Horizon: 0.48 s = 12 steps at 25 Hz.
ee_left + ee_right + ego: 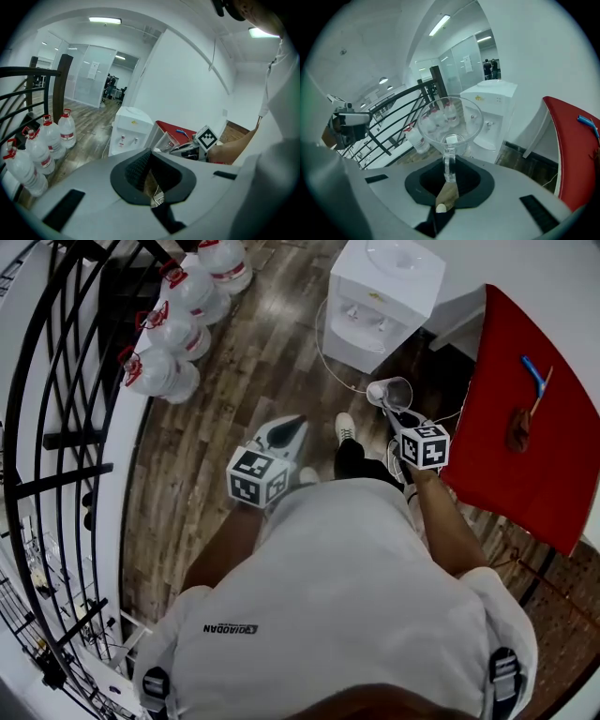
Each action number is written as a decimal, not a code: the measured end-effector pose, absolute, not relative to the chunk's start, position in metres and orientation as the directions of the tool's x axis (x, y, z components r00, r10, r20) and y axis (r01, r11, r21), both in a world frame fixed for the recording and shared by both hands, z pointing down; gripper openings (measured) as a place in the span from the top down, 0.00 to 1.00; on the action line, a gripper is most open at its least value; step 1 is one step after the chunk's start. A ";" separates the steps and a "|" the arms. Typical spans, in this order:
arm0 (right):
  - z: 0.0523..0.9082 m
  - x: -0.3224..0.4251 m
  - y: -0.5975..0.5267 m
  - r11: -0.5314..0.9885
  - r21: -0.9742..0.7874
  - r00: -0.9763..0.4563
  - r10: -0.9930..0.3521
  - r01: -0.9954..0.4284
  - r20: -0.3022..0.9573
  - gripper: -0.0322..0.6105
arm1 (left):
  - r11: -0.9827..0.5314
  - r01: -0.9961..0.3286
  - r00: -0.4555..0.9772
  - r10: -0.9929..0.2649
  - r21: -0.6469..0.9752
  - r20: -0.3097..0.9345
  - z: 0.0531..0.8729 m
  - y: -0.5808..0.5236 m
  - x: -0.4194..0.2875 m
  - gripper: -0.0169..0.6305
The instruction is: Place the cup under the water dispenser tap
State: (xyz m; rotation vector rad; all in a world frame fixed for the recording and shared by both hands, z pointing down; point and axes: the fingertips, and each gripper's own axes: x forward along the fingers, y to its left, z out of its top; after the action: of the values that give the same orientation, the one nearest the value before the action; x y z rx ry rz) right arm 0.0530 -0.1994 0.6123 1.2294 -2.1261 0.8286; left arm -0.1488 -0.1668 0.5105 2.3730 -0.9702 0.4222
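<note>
**Head view:** my right tongs (401, 418) hold the clear cup (392, 392) in the air, well short of the water dispenser (384, 292) standing on the floor (253, 362). The left tongs (289, 430) hang idle.

**Left gripper view:** left tongs (150, 157) together, nothing between them.

**Right gripper view:** right tongs (449, 165) clamped on the handle of the cup (449, 119) (cup tilted, not upright). I judge this the carry step. Next I must level the cup and set it beneath a tap (488, 123).
</note>
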 end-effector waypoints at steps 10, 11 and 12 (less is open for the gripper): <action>0.725 0.089 -0.320 0.378 -0.151 -0.335 -0.489 -0.914 0.806 0.89 | -0.608 -0.715 0.678 -0.485 0.345 0.552 0.552 -0.270 -0.084 0.98; 0.740 0.091 -0.329 0.380 -0.144 -0.326 -0.474 -0.914 0.818 0.89 | -0.604 -0.717 0.675 -0.477 0.347 0.564 0.559 -0.279 -0.079 0.98; 0.755 0.092 -0.339 0.382 -0.139 -0.319 -0.460 -0.913 0.829 0.89 | -0.600 -0.720 0.670 -0.469 0.349 0.575 0.566 -0.287 -0.073 0.98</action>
State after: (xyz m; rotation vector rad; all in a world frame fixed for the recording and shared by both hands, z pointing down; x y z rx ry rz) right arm 0.0920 -0.3386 0.7545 1.1817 -1.9298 0.8087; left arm -0.0733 -0.2866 0.5664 2.3168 -0.9156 0.5819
